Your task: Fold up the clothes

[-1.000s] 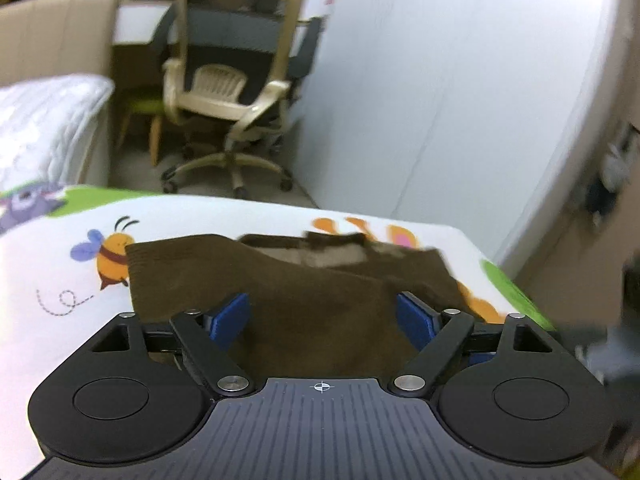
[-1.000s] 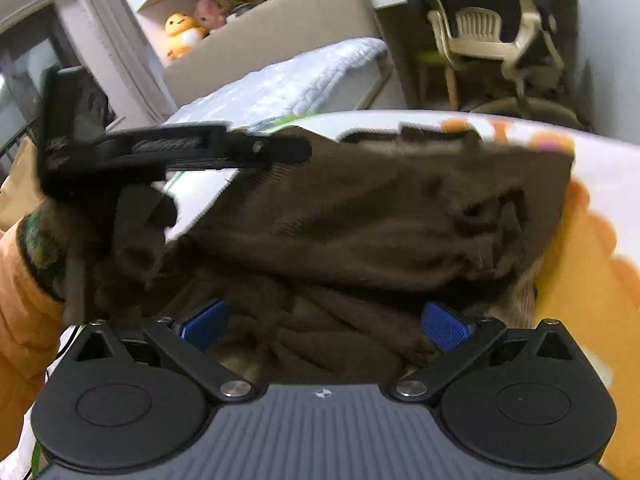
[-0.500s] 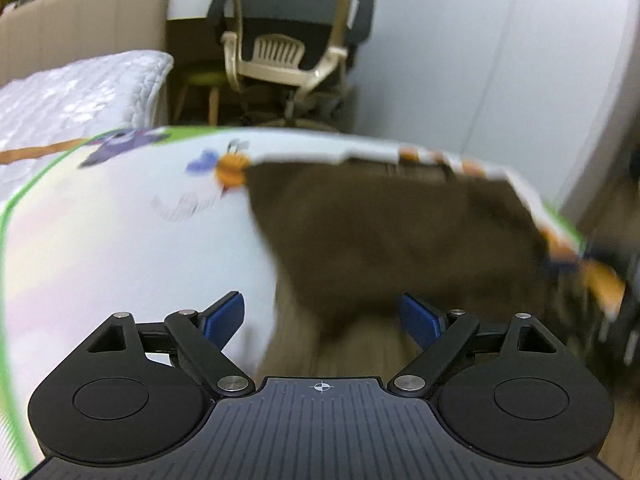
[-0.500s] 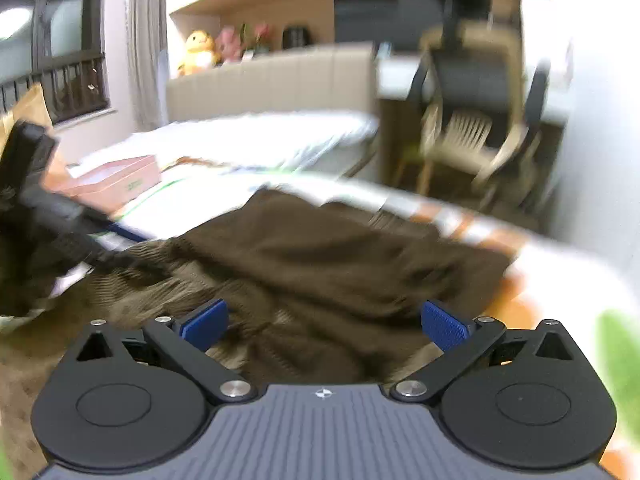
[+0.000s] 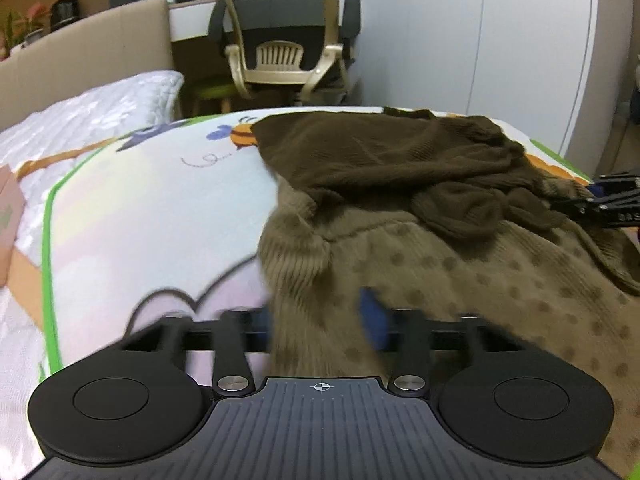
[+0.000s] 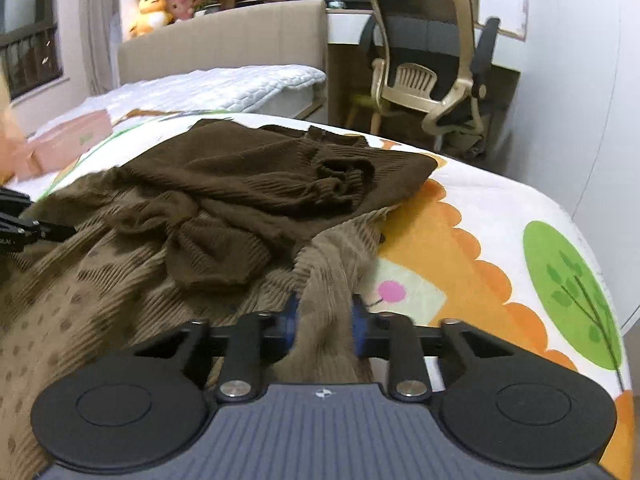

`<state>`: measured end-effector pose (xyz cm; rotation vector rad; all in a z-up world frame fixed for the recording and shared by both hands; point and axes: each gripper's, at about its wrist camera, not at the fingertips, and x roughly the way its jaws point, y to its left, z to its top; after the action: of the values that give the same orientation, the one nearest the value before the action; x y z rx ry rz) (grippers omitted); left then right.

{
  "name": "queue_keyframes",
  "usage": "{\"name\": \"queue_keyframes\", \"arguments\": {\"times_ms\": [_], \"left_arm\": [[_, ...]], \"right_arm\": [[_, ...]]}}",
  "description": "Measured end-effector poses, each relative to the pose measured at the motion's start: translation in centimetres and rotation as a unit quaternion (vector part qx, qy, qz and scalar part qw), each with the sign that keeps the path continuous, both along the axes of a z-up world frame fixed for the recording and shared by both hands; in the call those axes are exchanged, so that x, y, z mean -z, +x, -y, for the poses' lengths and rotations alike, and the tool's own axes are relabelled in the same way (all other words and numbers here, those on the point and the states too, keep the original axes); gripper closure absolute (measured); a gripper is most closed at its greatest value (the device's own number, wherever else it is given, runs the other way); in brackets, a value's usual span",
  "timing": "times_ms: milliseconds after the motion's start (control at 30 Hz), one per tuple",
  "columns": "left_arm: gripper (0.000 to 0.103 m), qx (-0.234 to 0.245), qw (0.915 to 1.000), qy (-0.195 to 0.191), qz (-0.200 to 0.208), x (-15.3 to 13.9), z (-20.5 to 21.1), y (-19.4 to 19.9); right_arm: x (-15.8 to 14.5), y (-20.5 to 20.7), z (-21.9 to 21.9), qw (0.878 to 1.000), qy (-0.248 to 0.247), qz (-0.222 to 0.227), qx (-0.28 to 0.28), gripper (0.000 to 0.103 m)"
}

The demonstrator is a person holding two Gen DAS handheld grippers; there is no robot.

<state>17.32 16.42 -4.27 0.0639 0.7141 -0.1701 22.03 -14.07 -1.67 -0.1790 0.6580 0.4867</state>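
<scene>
A light-brown ribbed garment with darker dots (image 5: 460,276) (image 6: 100,292) lies on the cartoon-print mat (image 5: 160,208) (image 6: 500,240). A dark-brown knit garment (image 5: 380,152) (image 6: 260,176) lies folded on its far part. My left gripper (image 5: 320,320) has its blue pads closed in on the left edge of the light-brown garment, blurred by motion. My right gripper (image 6: 324,322) is shut on a bunched fold of the garment's right edge. Each gripper shows at the side of the other's view, the right one (image 5: 612,204) and the left one (image 6: 24,228).
A beige office chair (image 5: 284,44) (image 6: 432,76) stands beyond the mat's far edge. A bed with a white quilt (image 5: 80,120) (image 6: 224,88) is at the back left. A pink box (image 6: 64,144) lies at the left. A white wardrobe (image 5: 500,40) fills the right.
Both grippers drew back from the dark-brown garment toward the near side and closed from wide open onto the edges of the light-brown garment. The dark garment now rests folded.
</scene>
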Motion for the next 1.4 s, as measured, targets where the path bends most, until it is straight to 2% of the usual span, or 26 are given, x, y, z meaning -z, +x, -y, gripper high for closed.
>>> {"name": "queue_keyframes", "arguments": {"times_ms": [133,300,367,400,433,467,533,667,767,833,900,967,1033,1133,1200,1267,1300,1367,1400], "left_arm": [[0.083,0.003,0.9999,0.014,-0.004,0.0,1.3,-3.2],[0.082,0.041,0.9987,-0.005,-0.029,-0.7,2.3,-8.9],[0.065,0.061,0.997,-0.014,-0.044,-1.1,2.7,-10.6],[0.063,0.071,0.9961,-0.016,-0.049,-1.3,2.9,-11.4],[0.06,0.08,0.9955,-0.016,-0.047,-1.7,3.0,-11.8],[0.052,0.088,0.995,-0.015,-0.045,-2.1,3.1,-12.0],[0.042,0.095,0.9949,-0.014,-0.032,-3.2,3.0,-11.7],[0.028,0.091,0.9957,-0.021,-0.005,-5.2,2.9,-9.5],[0.018,0.079,0.9961,-0.034,0.022,-6.6,2.8,-6.9],[0.015,0.073,0.9956,-0.046,0.036,-7.1,3.0,-5.2],[0.014,0.066,0.9953,-0.059,0.04,-7.2,3.2,-3.3],[0.012,0.062,0.9946,-0.073,0.041,-7.2,3.4,-1.2],[0.01,0.064,0.9928,-0.094,0.037,-7.1,3.5,0.8],[0.01,0.071,0.988,-0.134,0.028,-6.7,3.9,4.1],[0.009,0.072,0.9843,-0.161,0.011,-5.6,4.2,6.9],[0.009,0.059,0.9836,-0.17,-0.015,-3.9,4.5,9.9],[0.009,0.049,0.9844,-0.167,-0.027,-3.0,4.7,11.1],[0.01,0.032,0.9872,-0.151,-0.041,-1.5,4.8,12.8],[0.01,0.026,0.988,-0.145,-0.045,-1.0,4.7,13.3]], "right_arm": [[0.1,-3.2,1.7,1.0,-0.014,0.002,-0.012,0.087],[-0.1,-8.3,5.1,1.0,-0.026,-0.005,-0.017,0.087],[-0.7,-9.3,6.3,0.999,-0.027,-0.016,-0.019,0.081],[-1.4,-9.4,6.7,0.999,-0.02,-0.015,-0.021,0.077],[-2.0,-9.6,7.1,1.0,-0.013,-0.015,-0.023,0.062],[-2.8,-9.6,7.5,1.0,-0.007,-0.013,-0.025,0.05],[-4.7,-9.0,7.5,1.0,0.008,0.011,-0.025,0.045],[-7.4,-5.0,5.8,0.999,0.039,0.023,-0.029,0.043],[-7.1,-0.4,3.1,0.999,0.043,0.019,-0.025,0.043],[-5.4,3.0,1.4,0.999,0.043,-0.003,-0.012,0.043],[-2.8,6.1,-0.2,0.998,0.038,-0.044,-0.001,0.043],[-0.8,7.8,-1.1,0.997,0.042,-0.069,0.008,0.056],[-1.3,7.5,-1.7,0.998,0.039,-0.044,-0.012,0.08],[-2.6,7.4,-1.1,0.999,0.031,-0.013,0.0,0.08],[-2.5,7.7,-0.7,1.0,0.008,-0.007,0.016,0.079],[-1.1,8.7,0.0,0.999,-0.015,-0.039,0.033,0.067],[-0.8,8.7,0.5,0.998,-0.007,-0.044,0.037,0.063],[-1.3,8.6,1.7,0.998,-0.005,-0.045,0.046,0.038],[-1.5,8.6,2.3,0.998,-0.004,-0.045,0.05,0.036]]}}
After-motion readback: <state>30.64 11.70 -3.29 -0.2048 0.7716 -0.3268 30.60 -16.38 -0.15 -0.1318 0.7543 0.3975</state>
